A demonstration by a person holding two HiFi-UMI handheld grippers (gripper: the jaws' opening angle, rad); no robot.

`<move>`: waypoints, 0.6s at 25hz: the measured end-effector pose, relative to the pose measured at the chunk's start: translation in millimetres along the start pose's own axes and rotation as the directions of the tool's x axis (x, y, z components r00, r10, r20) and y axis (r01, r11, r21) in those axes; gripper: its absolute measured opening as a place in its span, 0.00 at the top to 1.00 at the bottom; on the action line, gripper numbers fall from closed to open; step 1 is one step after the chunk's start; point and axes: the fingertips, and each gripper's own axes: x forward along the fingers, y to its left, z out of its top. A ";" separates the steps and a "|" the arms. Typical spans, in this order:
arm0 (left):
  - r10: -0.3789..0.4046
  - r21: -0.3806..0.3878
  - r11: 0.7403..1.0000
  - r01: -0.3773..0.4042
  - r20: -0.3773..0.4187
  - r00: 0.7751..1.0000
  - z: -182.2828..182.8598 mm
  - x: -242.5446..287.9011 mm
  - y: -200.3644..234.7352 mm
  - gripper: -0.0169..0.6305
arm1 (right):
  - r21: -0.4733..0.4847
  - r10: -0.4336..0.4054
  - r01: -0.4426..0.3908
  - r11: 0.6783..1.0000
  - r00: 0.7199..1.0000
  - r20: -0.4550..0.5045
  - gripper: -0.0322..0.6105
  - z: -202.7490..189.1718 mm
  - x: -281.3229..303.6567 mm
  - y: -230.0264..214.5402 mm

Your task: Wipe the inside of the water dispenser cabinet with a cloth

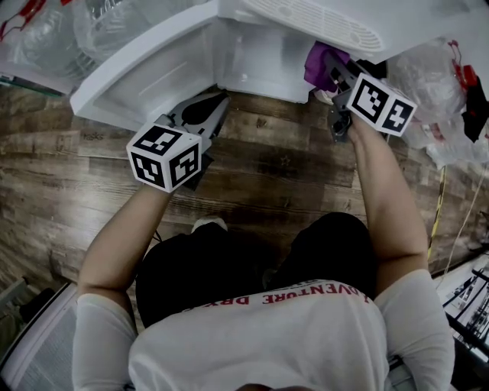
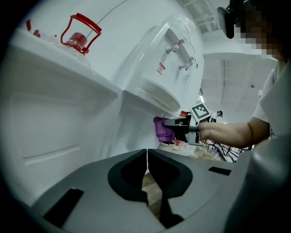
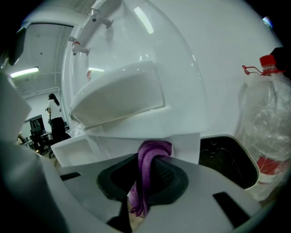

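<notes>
The white water dispenser (image 1: 321,23) stands before me with its lower cabinet (image 1: 256,65) open and the door (image 1: 145,72) swung out to the left. My right gripper (image 1: 327,67) is shut on a purple cloth (image 1: 317,61) at the cabinet's right edge. In the right gripper view the cloth (image 3: 146,170) hangs bunched between the jaws of that gripper (image 3: 145,159), just under the drip tray (image 3: 118,98). My left gripper (image 1: 220,103) is shut and holds nothing, its tips by the door's lower edge. From the left gripper (image 2: 147,154) the cloth (image 2: 161,129) shows in the right gripper (image 2: 172,123).
Clear plastic water bottles with red caps lie at the left (image 1: 53,34) and right (image 3: 268,127). A dark recessed opening (image 3: 225,157) sits right of the cloth. Wood floor (image 1: 260,176) lies below. A person (image 3: 55,118) stands far behind.
</notes>
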 end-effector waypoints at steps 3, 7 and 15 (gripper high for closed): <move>0.012 -0.009 1.000 -0.012 0.016 1.000 3.2 -2.5 6.0 0.93 | -0.006 0.012 -0.012 1.000 1.000 -0.001 0.85 1.2 3.8 8.1; 0.024 -0.034 0.999 -0.022 0.033 0.999 4.8 -5.5 12.5 0.93 | -0.040 0.050 -0.050 0.998 0.999 -0.009 0.85 0.0 12.5 29.5; 0.038 -0.042 0.998 -0.036 0.035 0.999 2.1 -7.6 20.2 0.93 | -0.051 0.146 -0.147 0.988 0.989 -0.030 0.85 0.1 45.7 83.4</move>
